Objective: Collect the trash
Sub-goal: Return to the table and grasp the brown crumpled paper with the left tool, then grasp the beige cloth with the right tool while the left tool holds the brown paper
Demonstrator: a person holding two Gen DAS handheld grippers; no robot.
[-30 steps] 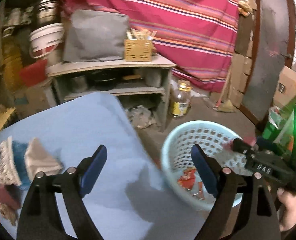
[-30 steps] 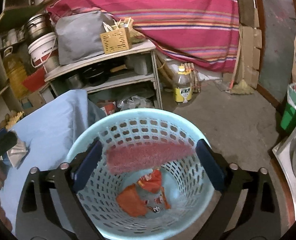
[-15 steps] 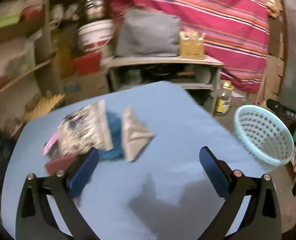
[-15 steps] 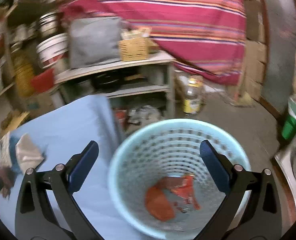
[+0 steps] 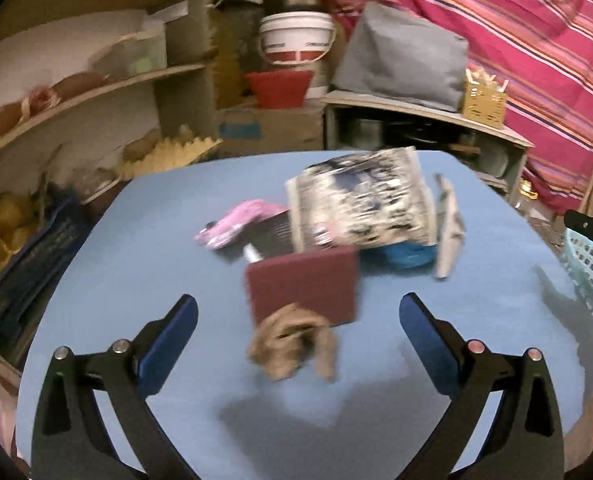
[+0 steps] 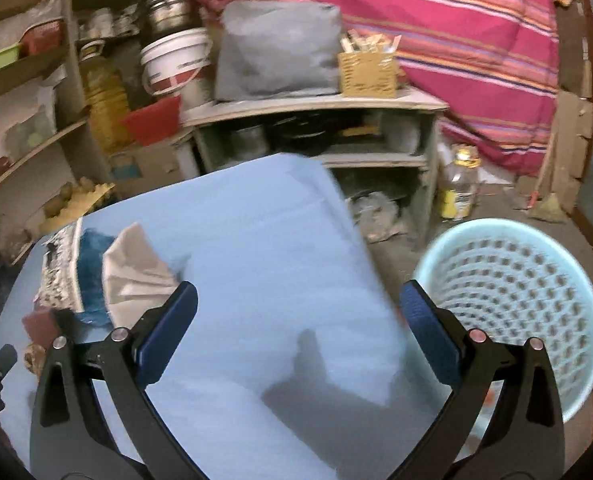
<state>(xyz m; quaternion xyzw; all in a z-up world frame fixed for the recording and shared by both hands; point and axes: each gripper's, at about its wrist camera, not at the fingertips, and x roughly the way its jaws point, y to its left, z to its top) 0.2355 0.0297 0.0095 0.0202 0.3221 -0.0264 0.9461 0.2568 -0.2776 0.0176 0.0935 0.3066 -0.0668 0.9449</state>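
A pile of trash lies on the blue table (image 5: 136, 280): a crumpled brown scrap (image 5: 292, 340), a maroon pad (image 5: 302, 284), a black-and-white printed wrapper (image 5: 360, 204), a pink wrapper (image 5: 236, 220), a blue piece (image 5: 400, 256) and a grey paper (image 5: 448, 228). My left gripper (image 5: 296, 328) is open and empty, with the brown scrap between its fingers. My right gripper (image 6: 296, 316) is open and empty over the table (image 6: 256, 260), right of the pile (image 6: 96, 276). The light blue trash basket (image 6: 512, 300) stands on the floor at the right, and its edge shows in the left wrist view (image 5: 588, 264).
Shelves (image 5: 96, 92) with buckets, pots and a grey cushion (image 6: 280, 52) stand behind the table. A low shelf unit (image 6: 316, 136) and a bottle (image 6: 458, 188) stand on the floor near the basket. A striped red cloth (image 6: 456, 40) hangs at the back.
Both grippers have swung left, away from the basket and toward the pile on the table. The pink-red piece seen above the basket a second ago is gone from view.
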